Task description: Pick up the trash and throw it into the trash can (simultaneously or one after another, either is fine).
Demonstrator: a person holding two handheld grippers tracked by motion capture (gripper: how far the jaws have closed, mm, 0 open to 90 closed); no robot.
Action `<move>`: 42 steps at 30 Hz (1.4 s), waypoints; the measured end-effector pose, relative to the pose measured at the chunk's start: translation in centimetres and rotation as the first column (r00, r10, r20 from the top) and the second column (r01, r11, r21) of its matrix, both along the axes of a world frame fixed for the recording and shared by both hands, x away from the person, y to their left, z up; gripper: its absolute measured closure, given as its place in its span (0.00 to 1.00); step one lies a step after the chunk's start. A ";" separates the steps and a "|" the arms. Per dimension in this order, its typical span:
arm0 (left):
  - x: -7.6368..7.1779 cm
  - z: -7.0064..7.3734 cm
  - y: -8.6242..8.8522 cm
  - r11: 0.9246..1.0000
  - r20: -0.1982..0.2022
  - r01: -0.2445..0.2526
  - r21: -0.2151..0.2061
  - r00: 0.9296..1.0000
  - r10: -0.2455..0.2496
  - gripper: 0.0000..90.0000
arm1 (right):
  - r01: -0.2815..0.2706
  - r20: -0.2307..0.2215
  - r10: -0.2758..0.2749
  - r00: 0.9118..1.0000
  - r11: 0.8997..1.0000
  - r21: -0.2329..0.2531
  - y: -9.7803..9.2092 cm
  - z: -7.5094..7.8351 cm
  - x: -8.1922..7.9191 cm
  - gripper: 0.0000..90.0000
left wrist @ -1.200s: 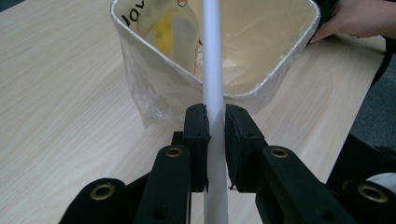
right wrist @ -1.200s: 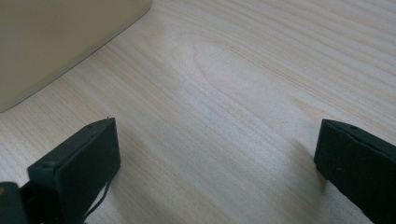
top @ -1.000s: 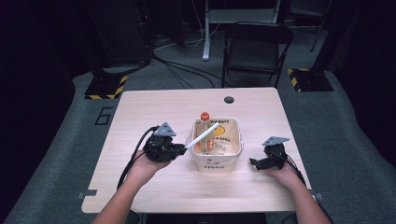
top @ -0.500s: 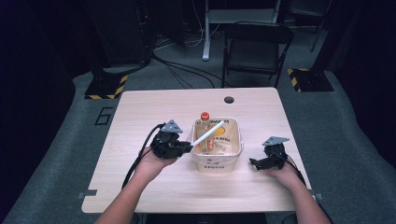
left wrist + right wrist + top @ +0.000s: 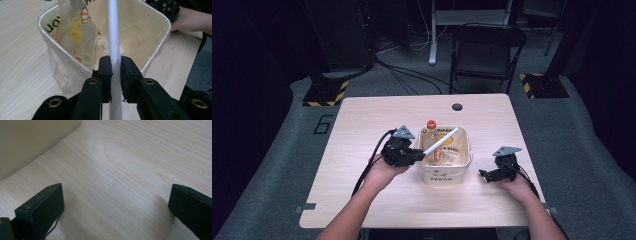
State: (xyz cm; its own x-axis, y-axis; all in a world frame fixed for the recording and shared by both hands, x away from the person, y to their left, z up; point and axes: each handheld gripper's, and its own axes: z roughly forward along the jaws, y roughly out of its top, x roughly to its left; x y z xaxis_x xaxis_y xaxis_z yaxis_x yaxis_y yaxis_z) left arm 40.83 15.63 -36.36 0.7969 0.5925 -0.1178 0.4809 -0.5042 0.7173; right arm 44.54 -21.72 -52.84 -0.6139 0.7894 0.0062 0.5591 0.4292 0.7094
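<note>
White tube [image 5: 113, 42] clenched in left claw [image 5: 414, 155], slanting up over cream bin [image 5: 464, 165] at tabletop [image 5: 362, 125] centre. Right claw [image 5: 488, 175] low on tabletop right of bin, jaws spread, empty. Left gripper view: clear bottle [image 5: 76, 37] leans inside bin, w/ plastic liner.

We see a white tube [image 5: 113, 37] between the black jaws of the left gripper [image 5: 115, 75], a cream bin [image 5: 466, 150] ahead of it with dark lettering, and inside a clear bottle [image 5: 76, 37] with an orange-red cap, yellow contents and orange-striped label. Pale wood-grain table [image 5: 130, 170] under the black right gripper [image 5: 116, 212].
</note>
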 end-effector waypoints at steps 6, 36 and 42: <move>0.5 -0.5 -0.6 1.000 -0.007 -0.002 0.022 1.000 0.002 0.88 | 0.000 0.000 0.000 1.000 1.000 0.000 0.0 0.0 0.0 0.00; 1.9 -1.6 -2.1 0.999 -0.019 -0.030 0.029 0.999 0.031 0.77 | 0.000 0.000 0.000 1.000 1.000 0.000 0.0 0.0 0.0 0.00; 1.6 -1.0 -0.9 0.998 0.008 -0.055 0.006 0.998 0.055 0.67 | -0.002 0.000 0.002 1.000 1.000 0.000 0.0 0.0 0.0 0.00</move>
